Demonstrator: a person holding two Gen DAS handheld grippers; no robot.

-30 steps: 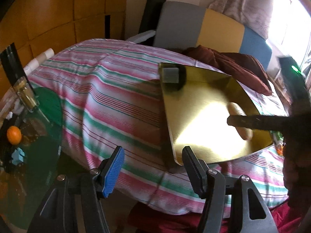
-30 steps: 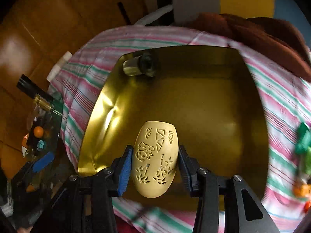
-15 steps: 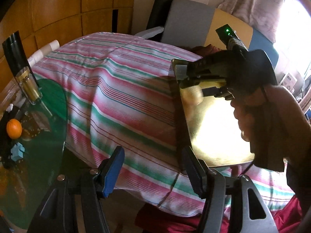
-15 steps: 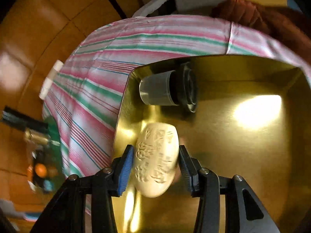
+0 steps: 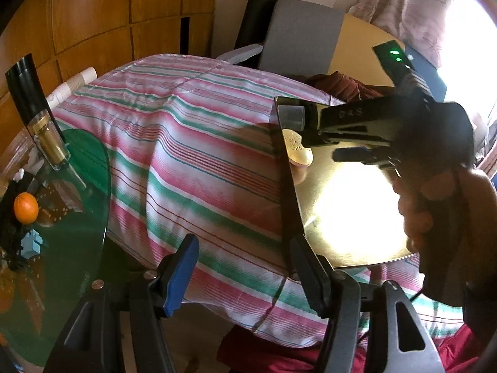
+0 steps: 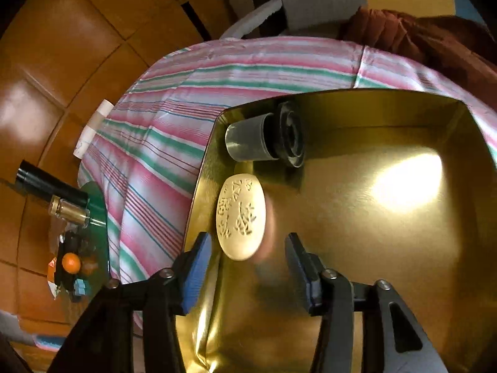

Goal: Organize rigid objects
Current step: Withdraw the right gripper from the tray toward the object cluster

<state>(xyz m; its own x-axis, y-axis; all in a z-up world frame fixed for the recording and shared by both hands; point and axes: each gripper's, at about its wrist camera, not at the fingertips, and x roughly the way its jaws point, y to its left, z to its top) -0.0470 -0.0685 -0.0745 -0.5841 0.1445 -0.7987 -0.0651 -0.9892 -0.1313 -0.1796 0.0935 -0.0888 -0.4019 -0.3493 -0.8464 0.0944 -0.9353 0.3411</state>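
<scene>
A cream oval carved object (image 6: 240, 216) lies in the gold tray (image 6: 388, 248) near its left wall, just below a grey and black cylinder (image 6: 267, 138) lying on its side. My right gripper (image 6: 248, 267) is open, its jaws spread just behind the oval, not touching it. In the left wrist view the oval (image 5: 298, 150) and the cylinder (image 5: 292, 118) show in the tray (image 5: 351, 211) under the right gripper's body. My left gripper (image 5: 245, 267) is open and empty above the striped bed's near edge.
The tray rests on a pink, green and white striped bedcover (image 5: 192, 161). A green glass table (image 5: 62, 217) at left holds an orange (image 5: 25, 208), a blue piece (image 5: 31, 244) and a gold-and-black bottle (image 5: 46, 136). Dark red cushions (image 6: 419, 40) lie beyond the tray.
My right gripper opened and let go of the cream oval, which now lies in the tray beside the cylinder. The left gripper stayed open and shifted slightly.
</scene>
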